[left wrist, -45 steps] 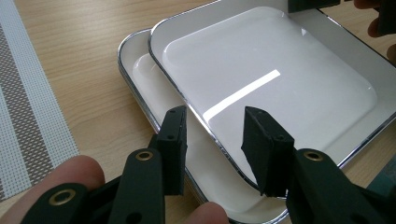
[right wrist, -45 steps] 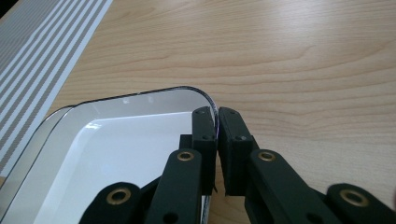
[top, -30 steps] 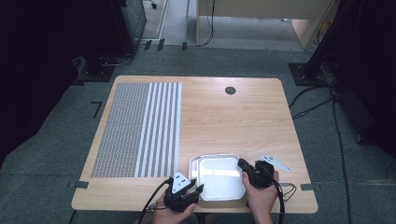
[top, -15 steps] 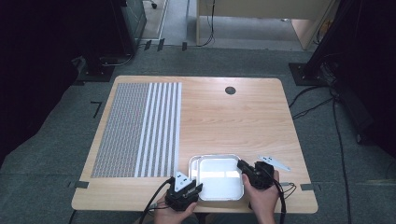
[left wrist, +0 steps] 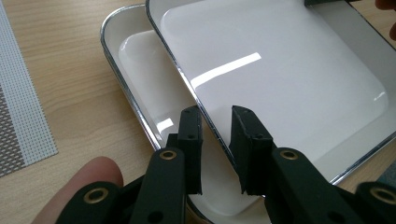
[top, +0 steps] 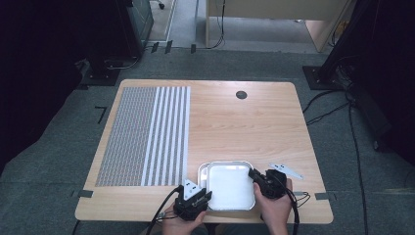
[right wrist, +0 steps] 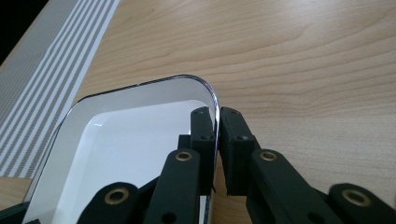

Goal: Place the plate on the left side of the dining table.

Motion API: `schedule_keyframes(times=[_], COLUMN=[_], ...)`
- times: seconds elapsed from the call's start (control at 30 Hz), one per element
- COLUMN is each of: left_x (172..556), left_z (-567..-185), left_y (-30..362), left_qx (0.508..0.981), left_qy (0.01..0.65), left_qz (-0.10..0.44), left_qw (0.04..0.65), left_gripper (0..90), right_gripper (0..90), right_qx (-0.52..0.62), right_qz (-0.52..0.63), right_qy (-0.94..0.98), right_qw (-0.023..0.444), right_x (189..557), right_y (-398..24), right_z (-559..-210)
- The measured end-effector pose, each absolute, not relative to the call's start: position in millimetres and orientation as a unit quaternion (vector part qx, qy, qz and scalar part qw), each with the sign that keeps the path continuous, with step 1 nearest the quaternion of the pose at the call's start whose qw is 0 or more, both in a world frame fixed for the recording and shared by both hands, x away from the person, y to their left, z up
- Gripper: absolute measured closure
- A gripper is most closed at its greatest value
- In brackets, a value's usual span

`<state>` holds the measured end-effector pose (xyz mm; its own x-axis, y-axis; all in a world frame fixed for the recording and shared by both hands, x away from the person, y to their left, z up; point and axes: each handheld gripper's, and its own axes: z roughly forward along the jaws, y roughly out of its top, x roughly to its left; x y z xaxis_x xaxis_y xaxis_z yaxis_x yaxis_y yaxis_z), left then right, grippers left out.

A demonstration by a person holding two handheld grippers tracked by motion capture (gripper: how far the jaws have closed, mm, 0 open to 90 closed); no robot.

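Room: a wooden table (top: 244, 127) is set on grey carpet, with dark stands and cables lying around it.
Mat: a grey and white striped placemat (top: 147, 134) is laid on the table's left half.
Trays: two white metal-rimmed trays are stacked at the near edge; the upper tray (top: 230, 185) is shifted right, so the lower tray (top: 202, 174) is left exposed along its left side.
Left gripper (left wrist: 215, 135): its jaws have just been closing astride the upper tray's left rim; a gap is seen, no pad pressed yet.
Right gripper (right wrist: 218, 140): clenched on the upper tray's right rim.
Plate: a grey three-cornered plate (top: 286, 170) is seen near right.
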<state>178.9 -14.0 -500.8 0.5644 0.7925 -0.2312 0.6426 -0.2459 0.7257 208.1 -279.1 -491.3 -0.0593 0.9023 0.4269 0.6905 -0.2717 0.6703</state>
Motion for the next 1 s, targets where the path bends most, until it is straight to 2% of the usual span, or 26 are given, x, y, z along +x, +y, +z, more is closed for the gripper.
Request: schedule_keyframes(times=[0.3, 0.67, 1.0], left_x=[179.9, 183.6, 185.8], left_z=[-494.1, -476.5, -471.4], left_y=[-10.1, 0.3, 3.9], left_qx=[0.781, 0.778, 0.777], left_qy=[0.460, 0.466, 0.469], left_qz=[0.091, 0.108, 0.099], left_qw=[0.411, 0.408, 0.408], left_gripper=[77.8, 82.0, 81.6], right_gripper=[87.0, 89.8, 89.8], right_qx=[0.675, 0.673, 0.676], right_qz=[0.429, 0.439, 0.430], right_qy=[0.587, 0.588, 0.592], right_qw=[0.123, 0.091, 0.085], right_x=[206.4, 211.5, 216.9], right_y=[-278.4, -274.4, -269.6], right_z=[-484.0, -467.9, -459.4])
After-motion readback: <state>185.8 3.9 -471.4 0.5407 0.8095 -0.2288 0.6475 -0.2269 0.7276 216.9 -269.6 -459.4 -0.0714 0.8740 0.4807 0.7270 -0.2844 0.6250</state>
